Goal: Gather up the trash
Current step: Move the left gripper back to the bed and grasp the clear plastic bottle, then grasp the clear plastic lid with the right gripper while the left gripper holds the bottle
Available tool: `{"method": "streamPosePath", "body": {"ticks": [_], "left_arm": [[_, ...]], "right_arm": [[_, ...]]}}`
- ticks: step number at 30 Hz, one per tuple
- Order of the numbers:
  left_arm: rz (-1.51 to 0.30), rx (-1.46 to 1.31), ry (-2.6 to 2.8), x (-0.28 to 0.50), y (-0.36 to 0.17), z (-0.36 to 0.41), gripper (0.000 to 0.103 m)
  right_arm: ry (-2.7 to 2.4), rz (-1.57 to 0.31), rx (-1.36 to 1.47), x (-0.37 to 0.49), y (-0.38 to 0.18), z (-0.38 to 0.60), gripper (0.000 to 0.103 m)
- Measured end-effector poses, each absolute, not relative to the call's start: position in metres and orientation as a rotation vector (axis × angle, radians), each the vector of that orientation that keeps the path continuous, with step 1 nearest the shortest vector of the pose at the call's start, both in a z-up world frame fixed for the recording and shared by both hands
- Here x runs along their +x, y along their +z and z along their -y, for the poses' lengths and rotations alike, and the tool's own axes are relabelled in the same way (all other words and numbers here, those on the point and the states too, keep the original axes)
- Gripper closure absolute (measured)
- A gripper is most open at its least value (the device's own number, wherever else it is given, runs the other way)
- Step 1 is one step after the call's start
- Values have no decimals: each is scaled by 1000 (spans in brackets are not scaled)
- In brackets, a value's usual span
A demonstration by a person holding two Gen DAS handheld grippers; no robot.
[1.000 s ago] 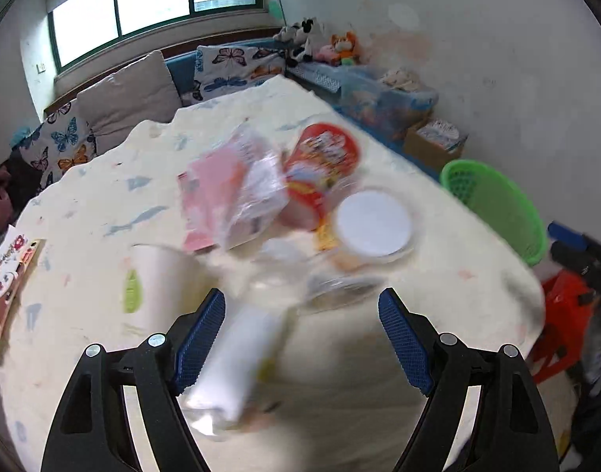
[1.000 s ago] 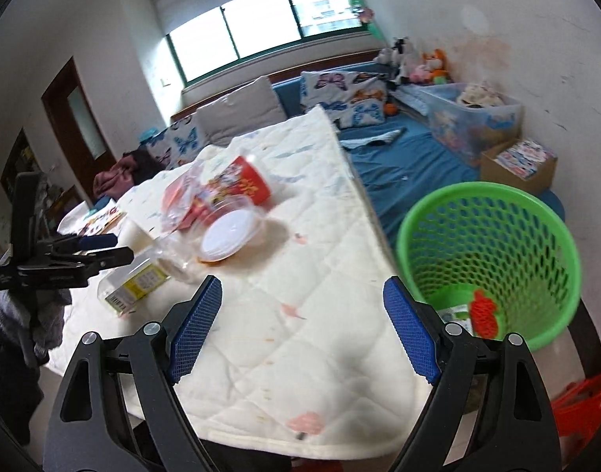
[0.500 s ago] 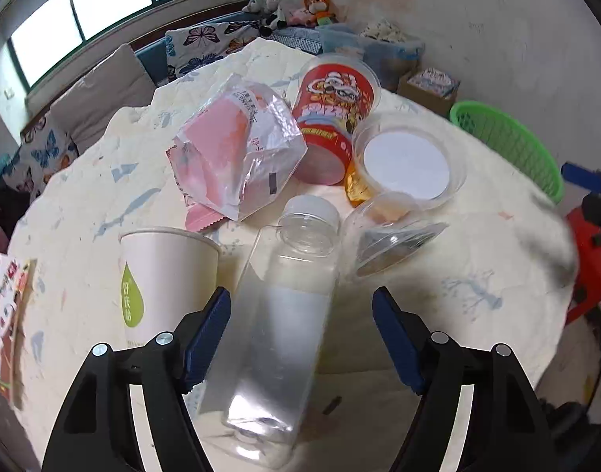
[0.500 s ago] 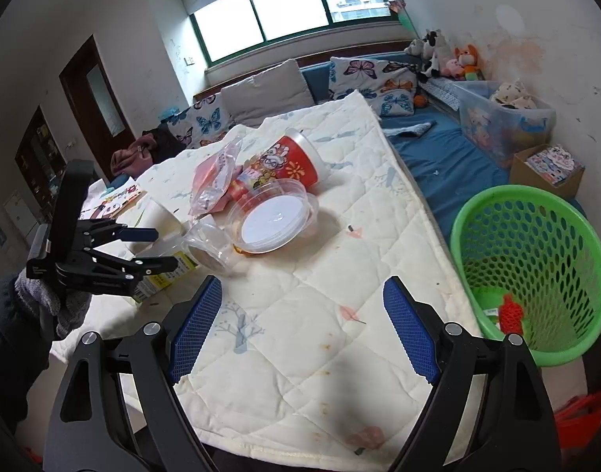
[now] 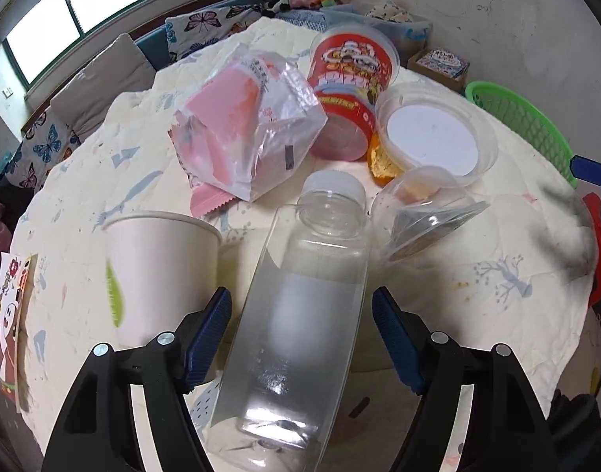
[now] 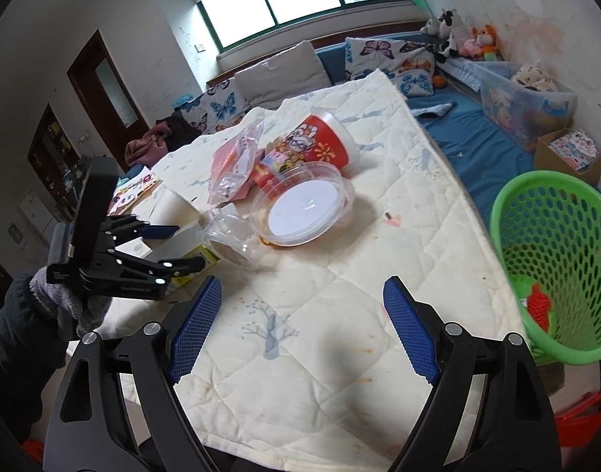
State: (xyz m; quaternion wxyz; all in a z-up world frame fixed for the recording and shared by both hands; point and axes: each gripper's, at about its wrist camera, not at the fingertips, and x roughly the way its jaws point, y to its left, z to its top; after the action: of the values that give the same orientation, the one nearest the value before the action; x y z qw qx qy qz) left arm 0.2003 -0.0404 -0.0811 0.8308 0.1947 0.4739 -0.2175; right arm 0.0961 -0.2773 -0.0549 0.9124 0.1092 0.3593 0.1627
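Observation:
A clear plastic bottle (image 5: 320, 244) with a white cap lies on the quilted table (image 5: 497, 275). It lies between the fingers of my left gripper (image 5: 302, 299), whose jaws are closing; small gaps still show on both sides of the bottle. A white paper cup (image 5: 158, 267) stands just left of the left finger. Beyond are a pink plastic bag (image 5: 245, 129), a red noodle cup (image 5: 347, 78), a round tub (image 5: 434, 133) with a white lid and a small clear cup (image 5: 426, 216). My right gripper (image 6: 300, 299) hangs open over bare quilt with nothing between its fingers. The green trash basket (image 6: 556, 259) stands off the table's right side.
A gloved hand (image 6: 56, 299) holds the left gripper (image 6: 186, 247) at the table's left edge. A picture booklet (image 5: 5, 314) lies at the left rim. Cushions (image 6: 276, 74), a blue mat (image 6: 477, 126), a storage bin (image 6: 524, 98) and a cardboard box (image 6: 572, 153) lie beyond.
The left gripper came down over the bottle and its jaws narrowed around it. The right gripper swung left across the table, so the basket slid toward the right of its view.

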Motion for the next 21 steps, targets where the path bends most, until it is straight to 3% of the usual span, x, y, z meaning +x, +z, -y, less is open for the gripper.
{"method": "streamPosePath", "body": {"ticks": [2,11,21], "left_arm": [[-1013,415,-458,201,-86,42,39],[-971,370,-440,182,-79,35,44],[-915,271,-400,152,-54,5,45]], "right_arm": [[348,-749,229,98,-55,274,19],[407,-788,268,111,-50,260,20],[455,-787,253,126,-41,236,20]]}}
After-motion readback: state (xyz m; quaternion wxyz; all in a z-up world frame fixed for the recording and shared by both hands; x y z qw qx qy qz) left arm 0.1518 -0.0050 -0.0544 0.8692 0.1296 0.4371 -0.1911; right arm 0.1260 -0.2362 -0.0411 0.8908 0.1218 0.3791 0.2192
